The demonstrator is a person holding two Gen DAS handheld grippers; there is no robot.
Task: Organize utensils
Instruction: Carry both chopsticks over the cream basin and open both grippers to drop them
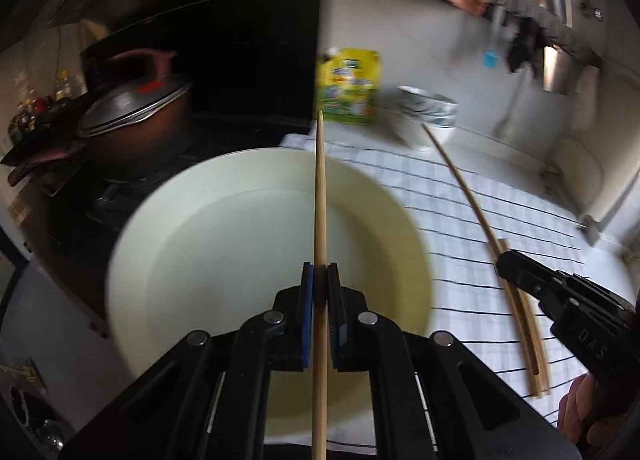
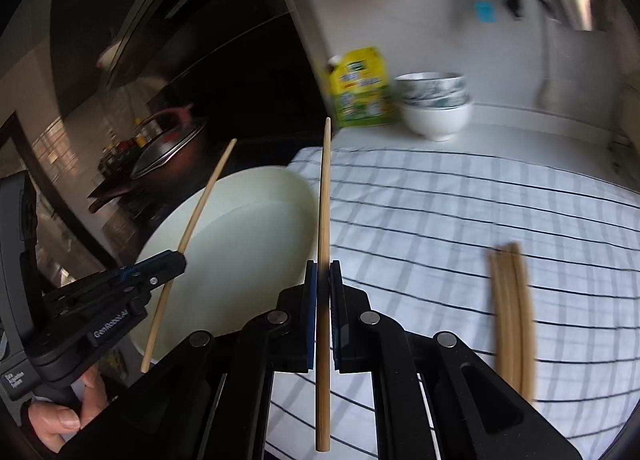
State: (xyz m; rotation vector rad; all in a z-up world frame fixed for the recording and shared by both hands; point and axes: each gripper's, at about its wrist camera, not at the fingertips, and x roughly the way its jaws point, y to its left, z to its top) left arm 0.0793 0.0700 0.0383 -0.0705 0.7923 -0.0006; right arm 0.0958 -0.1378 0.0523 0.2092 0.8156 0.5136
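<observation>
Left wrist view, my inventory, largest item first. Bench (image 1: 500,148): pale, carrying a white cloth with dark checks (image 1: 480,220). Cream basin (image 1: 240,252): round, on the cloth's left edge, beneath my left gripper (image 1: 320,280). Stacked bowls (image 1: 432,108) and a yellow-green pouch (image 1: 348,88): at the back of the bench, side by side. Loose chopsticks (image 1: 532,348): a small bundle lying flat on the cloth, right of the basin. Held chopstick, left (image 1: 320,200): clenched between the left jaws, running straight forward past their tips over the basin, tail trailing back under the gripper. Held chopstick, right (image 2: 323,220): clenched likewise in my right gripper (image 2: 323,276), lengthwise between the jaws, above the cloth beside the basin's rim.
</observation>
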